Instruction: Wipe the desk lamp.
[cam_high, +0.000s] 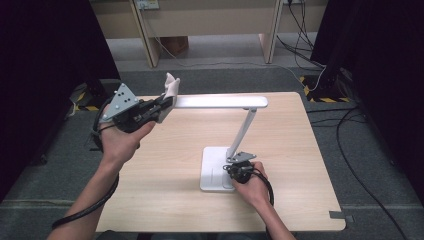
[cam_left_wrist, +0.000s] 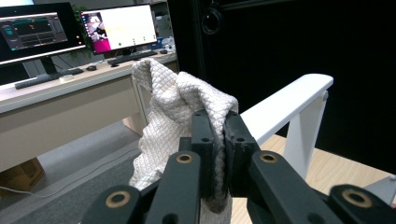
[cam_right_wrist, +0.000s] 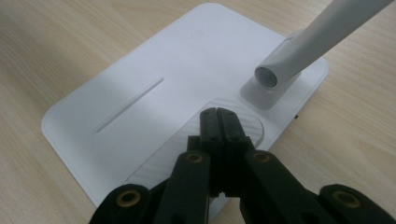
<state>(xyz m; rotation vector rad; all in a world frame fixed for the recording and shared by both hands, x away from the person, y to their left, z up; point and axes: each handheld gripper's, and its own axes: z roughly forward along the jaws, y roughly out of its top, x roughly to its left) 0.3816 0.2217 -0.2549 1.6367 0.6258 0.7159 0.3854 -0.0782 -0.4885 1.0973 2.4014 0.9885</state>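
Evidently a white desk lamp (cam_high: 225, 145) is being wiped down, and the move ahead is judged to hinge on how the lamp's long flat head (cam_high: 220, 102) is lying relative to the left gripper (cam_high: 162, 106). The head is stretching away from that gripper's tips toward the person's right, its long axis running level across the far part of the table (cam_high: 165, 200), so a wipe is being set up along that line. In the left gripper view the head (cam_left_wrist: 285, 105) is being seen just beside and beyond the closed jaws, to their right. A white quilted cloth (cam_left_wrist: 175, 116) is being clamped between the left gripper's jaws, with loose folds standing up above the tips and hanging below them. The left hand (cam_high: 120, 142) is being held raised above the table, forearm angled in from the near left, the gripper pointing roughly level at the near end of the head; this hand is clearly the nearer one to the head.

The right gripper (cam_right_wrist: 218, 115) is being held with its jaws together and nothing between them, tips pointing down onto the lamp's base (cam_right_wrist: 140, 93), at the ribbed patch beside the foot of the slanted stem (cam_right_wrist: 303, 51). It is judged that the base is being steadied there, though actual pressure cannot be told. The right hand (cam_high: 252, 187) is being kept low, close to the table's near right
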